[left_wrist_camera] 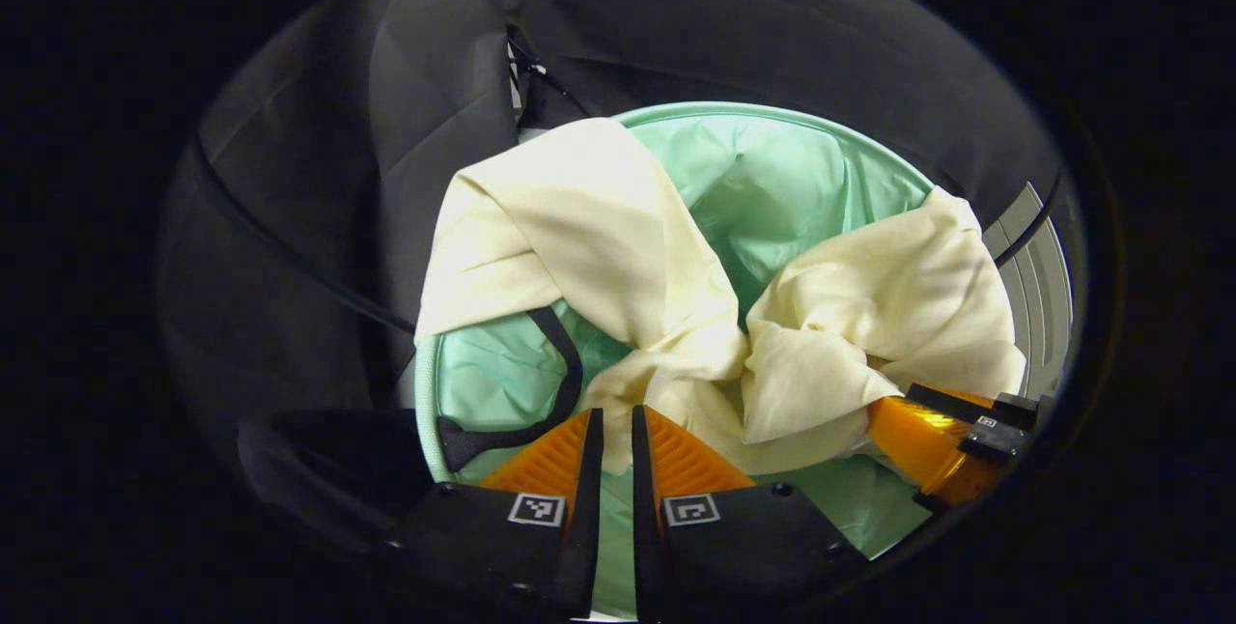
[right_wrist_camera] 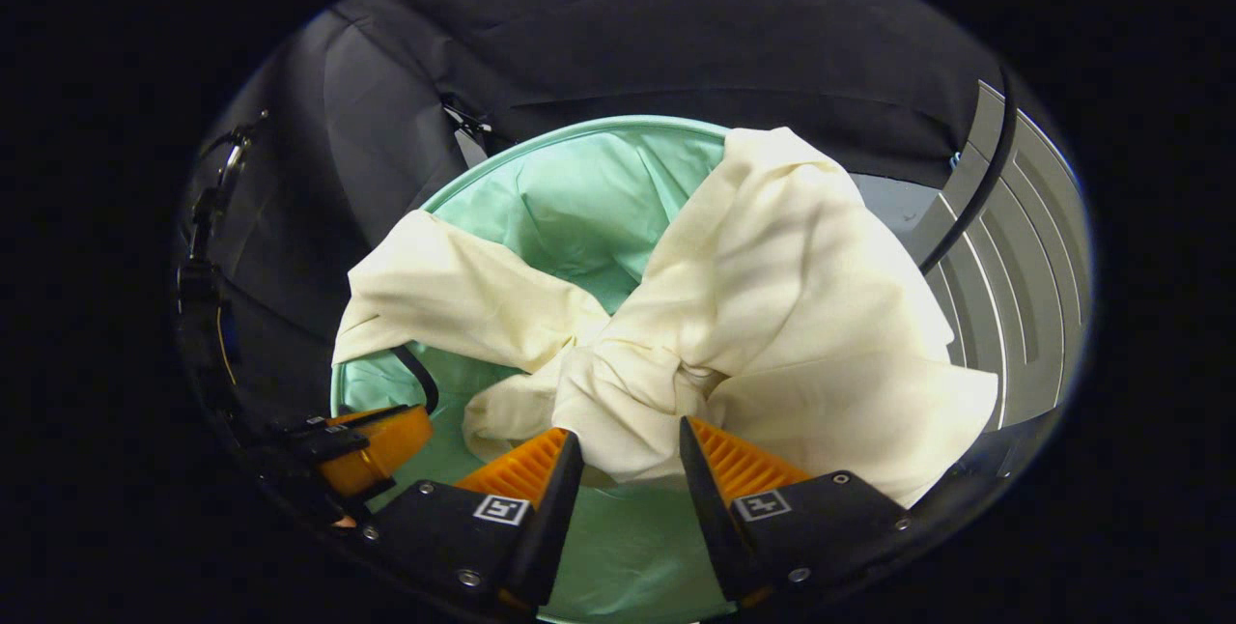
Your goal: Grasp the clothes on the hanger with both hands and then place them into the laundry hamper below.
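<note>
Cloth is bunched over the hamper, its folds draped across the rim on both sides, not down inside yet. Left gripper has jaws nearly together, pinching a thin fold; right gripper has jaws apart, a bunch between them, clamping unclear. Judgement: lower both toward the centre, release, then tuck the overhang in.

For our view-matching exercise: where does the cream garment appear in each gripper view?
Left gripper view: cream garment at centre, draped over the hamper's rim.
Right gripper view: cream garment right of centre, spilling over the right rim.
Shared landmark: the mint-green hamper.
</note>
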Tool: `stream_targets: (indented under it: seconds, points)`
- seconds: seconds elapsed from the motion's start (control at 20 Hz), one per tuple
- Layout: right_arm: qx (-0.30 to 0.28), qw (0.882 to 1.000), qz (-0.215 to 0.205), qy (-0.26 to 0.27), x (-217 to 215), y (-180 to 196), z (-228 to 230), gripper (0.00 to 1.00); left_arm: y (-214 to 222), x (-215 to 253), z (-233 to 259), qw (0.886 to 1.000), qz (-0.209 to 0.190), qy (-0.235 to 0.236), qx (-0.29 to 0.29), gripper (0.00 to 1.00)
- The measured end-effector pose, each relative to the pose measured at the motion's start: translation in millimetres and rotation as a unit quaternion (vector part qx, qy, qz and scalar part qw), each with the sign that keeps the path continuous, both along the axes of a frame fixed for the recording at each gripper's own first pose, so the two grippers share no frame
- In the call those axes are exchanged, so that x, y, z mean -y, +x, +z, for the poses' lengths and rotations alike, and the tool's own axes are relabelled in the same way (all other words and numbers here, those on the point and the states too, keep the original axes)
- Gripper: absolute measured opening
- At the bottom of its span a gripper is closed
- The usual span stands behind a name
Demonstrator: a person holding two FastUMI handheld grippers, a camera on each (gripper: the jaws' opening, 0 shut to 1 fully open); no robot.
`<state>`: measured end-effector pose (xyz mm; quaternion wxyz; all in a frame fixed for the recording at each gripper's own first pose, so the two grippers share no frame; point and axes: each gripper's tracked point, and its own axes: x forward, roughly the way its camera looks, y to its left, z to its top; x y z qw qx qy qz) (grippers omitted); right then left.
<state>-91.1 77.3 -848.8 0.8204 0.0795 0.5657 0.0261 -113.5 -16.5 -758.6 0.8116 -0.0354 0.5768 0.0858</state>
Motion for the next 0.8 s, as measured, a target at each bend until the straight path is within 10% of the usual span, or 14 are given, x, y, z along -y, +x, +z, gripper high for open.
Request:
stream_targets:
  seconds: [0.25, 0.5, 0.65, 0.8]
  points:
    - [0.014, 1.000, -0.004, -0.003, 1.1, 3.1, 6.0, 0.86, 2.9, 6.0, 6.3, 1.000, 0.004, -0.005, 0.010, 0.53]
    - [0.028, 1.000, -0.008, -0.003, 4.7, 11.0, 17.2, 0.92, 9.0, 0.3, 22.1, 1.000, 0.009, 0.008, 0.026, 0.56]
    - [0.052, 0.999, -0.006, -0.004, 6.8, 25.4, 33.0, 0.93, 15.7, 1.7, 35.9, 0.999, 0.011, 0.012, 0.041, 1.00]
    - [0.076, 0.997, -0.004, -0.011, 15.9, 39.4, 55.1, 0.95, 23.2, 0.1, 57.7, 0.998, 0.008, 0.029, 0.058, 1.00]
